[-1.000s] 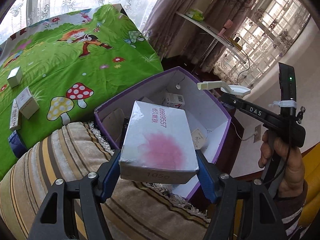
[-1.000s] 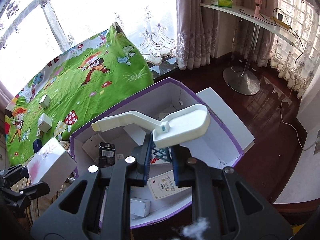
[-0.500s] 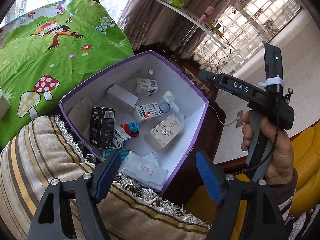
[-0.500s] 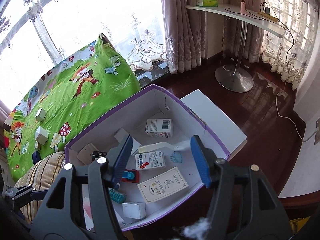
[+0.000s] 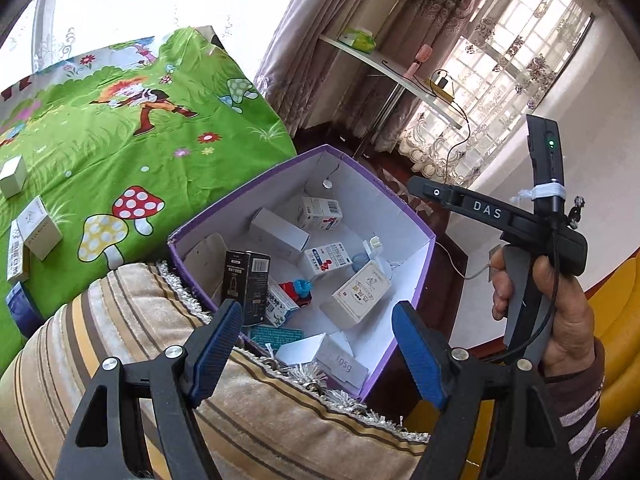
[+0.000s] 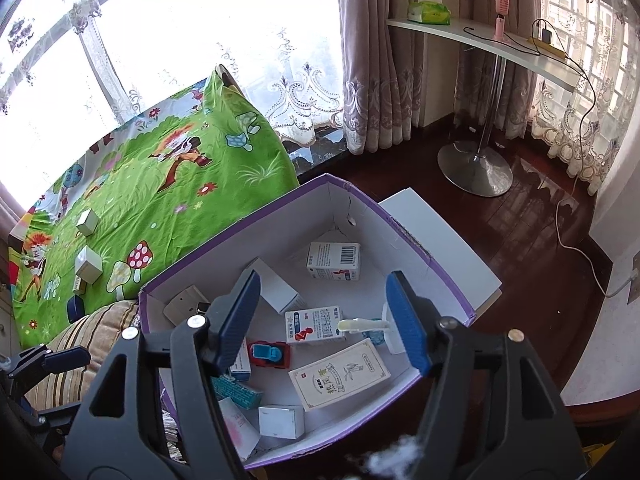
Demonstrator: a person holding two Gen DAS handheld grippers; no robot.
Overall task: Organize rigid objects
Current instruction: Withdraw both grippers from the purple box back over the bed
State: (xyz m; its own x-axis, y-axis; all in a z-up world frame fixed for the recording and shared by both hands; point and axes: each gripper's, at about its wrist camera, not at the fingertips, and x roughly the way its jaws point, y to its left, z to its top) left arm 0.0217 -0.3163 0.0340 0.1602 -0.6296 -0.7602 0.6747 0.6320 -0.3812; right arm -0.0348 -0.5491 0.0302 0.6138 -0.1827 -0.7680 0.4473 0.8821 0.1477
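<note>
A purple-rimmed white box (image 5: 400, 208) holds several small cartons. The white carton with a pink patch (image 5: 340, 360) lies in its near corner, just below my left gripper (image 5: 316, 312), which is open and empty. From the right wrist view that carton (image 6: 238, 428) shows at the box's lower left. My right gripper (image 6: 322, 284) hangs over the box (image 6: 432, 260); its jaws are opening and nothing is between them. Under it, the white plastic scoop (image 6: 362, 325) rests on the cartons. A hand (image 5: 560, 320) holds the right gripper at the box's right side.
Small boxes (image 5: 36, 232) lie on a green cartoon sheet (image 5: 160, 152) to the left. A striped cushion (image 5: 120, 340) sits against the box's near side. A white lid (image 6: 440, 248) lies beside the box. Further back are a side table (image 6: 480, 36) and a floor cable (image 6: 580, 248).
My left gripper let go of the pink-patched carton, which now lies in the box. My right gripper opened and the white scoop dropped among the cartons.
</note>
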